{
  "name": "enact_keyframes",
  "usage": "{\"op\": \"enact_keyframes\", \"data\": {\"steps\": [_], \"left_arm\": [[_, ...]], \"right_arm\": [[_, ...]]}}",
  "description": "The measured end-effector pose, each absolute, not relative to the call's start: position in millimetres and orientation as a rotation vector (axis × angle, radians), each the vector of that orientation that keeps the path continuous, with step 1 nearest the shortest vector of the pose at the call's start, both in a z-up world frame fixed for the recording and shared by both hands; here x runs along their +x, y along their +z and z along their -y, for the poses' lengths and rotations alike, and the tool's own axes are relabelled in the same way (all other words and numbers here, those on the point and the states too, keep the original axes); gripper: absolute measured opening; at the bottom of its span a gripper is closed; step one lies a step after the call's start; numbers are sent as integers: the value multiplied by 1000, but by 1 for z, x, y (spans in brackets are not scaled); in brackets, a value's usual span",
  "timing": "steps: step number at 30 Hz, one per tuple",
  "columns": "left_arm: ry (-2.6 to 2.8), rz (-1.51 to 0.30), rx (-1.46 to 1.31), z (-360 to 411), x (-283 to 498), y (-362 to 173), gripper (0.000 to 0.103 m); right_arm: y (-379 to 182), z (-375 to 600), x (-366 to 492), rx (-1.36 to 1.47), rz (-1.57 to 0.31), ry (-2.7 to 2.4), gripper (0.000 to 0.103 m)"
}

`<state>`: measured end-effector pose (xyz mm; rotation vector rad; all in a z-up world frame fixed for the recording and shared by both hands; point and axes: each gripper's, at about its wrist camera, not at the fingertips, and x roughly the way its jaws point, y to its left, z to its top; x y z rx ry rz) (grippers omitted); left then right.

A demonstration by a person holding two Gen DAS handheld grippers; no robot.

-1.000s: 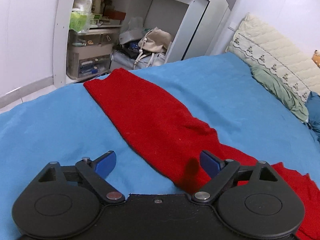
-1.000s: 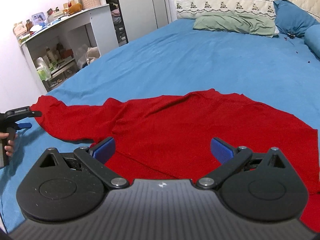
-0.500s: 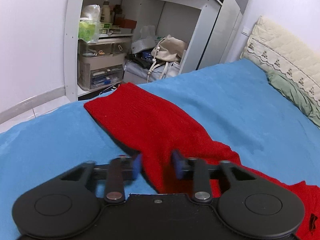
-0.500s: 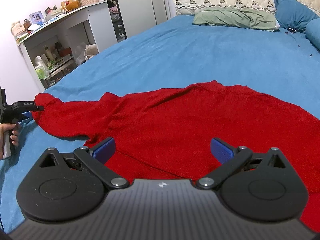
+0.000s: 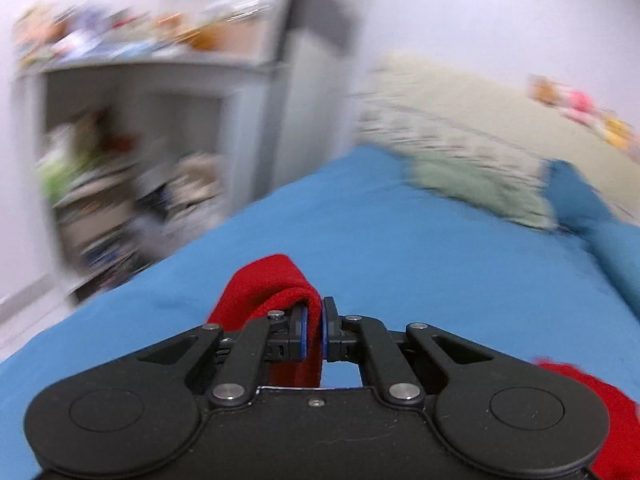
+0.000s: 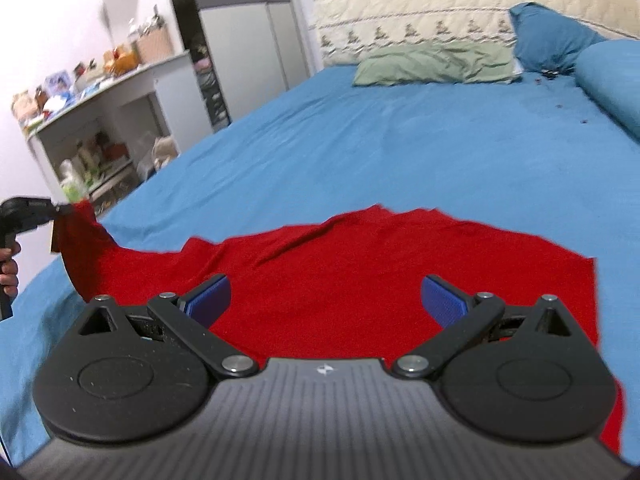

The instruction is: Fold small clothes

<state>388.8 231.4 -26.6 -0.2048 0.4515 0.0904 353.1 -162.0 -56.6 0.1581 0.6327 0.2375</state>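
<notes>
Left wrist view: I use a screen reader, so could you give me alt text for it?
The left gripper is shut on a fold of the red garment, lifted above a blue bedsheet. Behind, blurred, are shelves on the left and pillows on the right.

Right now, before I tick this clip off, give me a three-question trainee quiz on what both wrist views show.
1. True or false: the left gripper is shut on the red garment's sleeve.
2. The right gripper is: A) open above the red garment; B) shut on a pillow; C) holding a basket.
3. Fill in: the garment lies on a ____ bedsheet.

Key: 1 true; 2 A; 3 blue.
</notes>
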Motion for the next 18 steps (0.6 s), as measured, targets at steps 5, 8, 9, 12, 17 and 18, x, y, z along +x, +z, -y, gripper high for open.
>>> {"op": "enact_keyframes", "data": {"steps": [5, 8, 9, 12, 17, 18], "left_arm": [[-222, -458, -219, -85, 399, -16, 6], [-317, -537, -237, -13, 409, -44, 6], [-334, -574, -234, 8, 412, -58, 6], [-351, -694, -195, 58, 419, -108, 6], [-359, -774, -83, 93, 411, -154, 10], [-364, -766, -64, 92, 412, -154, 10]], "right_arm": [[-39, 200, 337, 175, -610, 156, 103], [-33, 225, 327, 173, -617, 100, 103], [-32, 233, 323, 172, -621, 84, 103], [-34, 255, 315, 158, -668, 48, 103], [-52, 277, 306, 156, -747, 20, 103], [-55, 279, 305, 160, -752, 21, 103]]}}
